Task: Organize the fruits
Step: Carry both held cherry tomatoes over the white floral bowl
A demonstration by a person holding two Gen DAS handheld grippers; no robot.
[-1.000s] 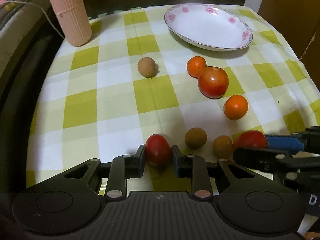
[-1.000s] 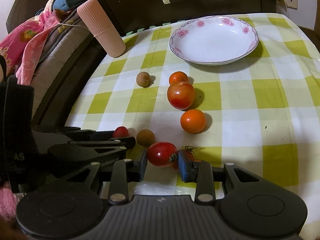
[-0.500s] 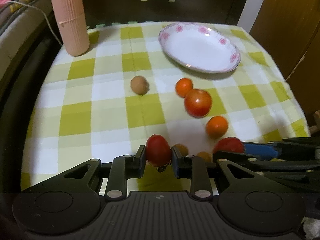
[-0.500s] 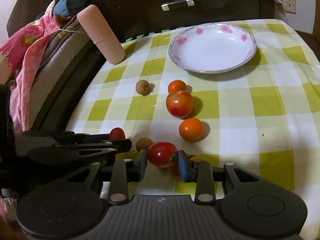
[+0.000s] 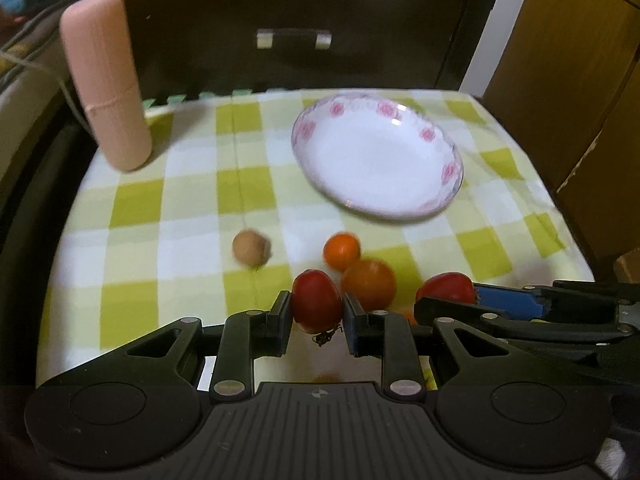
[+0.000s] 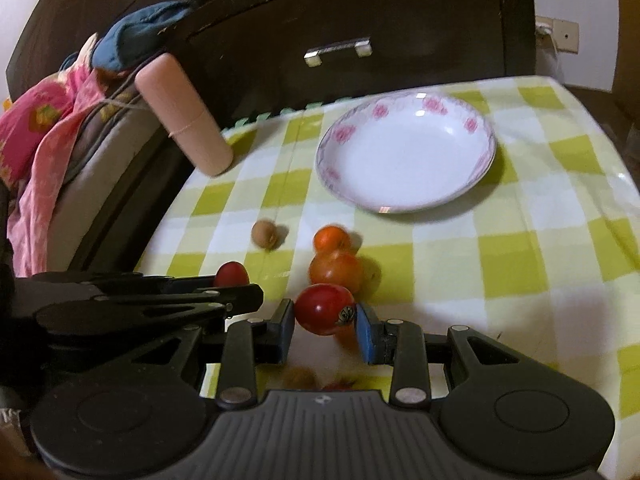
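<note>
My left gripper [image 5: 316,307] is shut on a red cherry tomato [image 5: 316,300], held above the checked tablecloth. My right gripper [image 6: 325,317] is shut on another red tomato [image 6: 325,308]; it also shows at the right of the left wrist view [image 5: 446,287]. The left gripper's tomato shows in the right wrist view [image 6: 231,274]. On the cloth lie a large tomato [image 5: 368,283], a small orange fruit [image 5: 341,245] and a brown longan [image 5: 250,243]. A white plate with pink flowers [image 5: 378,160] sits empty at the back.
A pink ribbed cylinder [image 5: 106,80] stands at the back left corner. A dark cabinet with a metal handle [image 6: 338,51] is behind the table. Bedding and clothes [image 6: 44,136] lie to the left. More small fruits are partly hidden under the right gripper's body.
Both grippers have lifted with their tomatoes and moved forward toward the plate; the fruits on the cloth now sit lower and closer in view.
</note>
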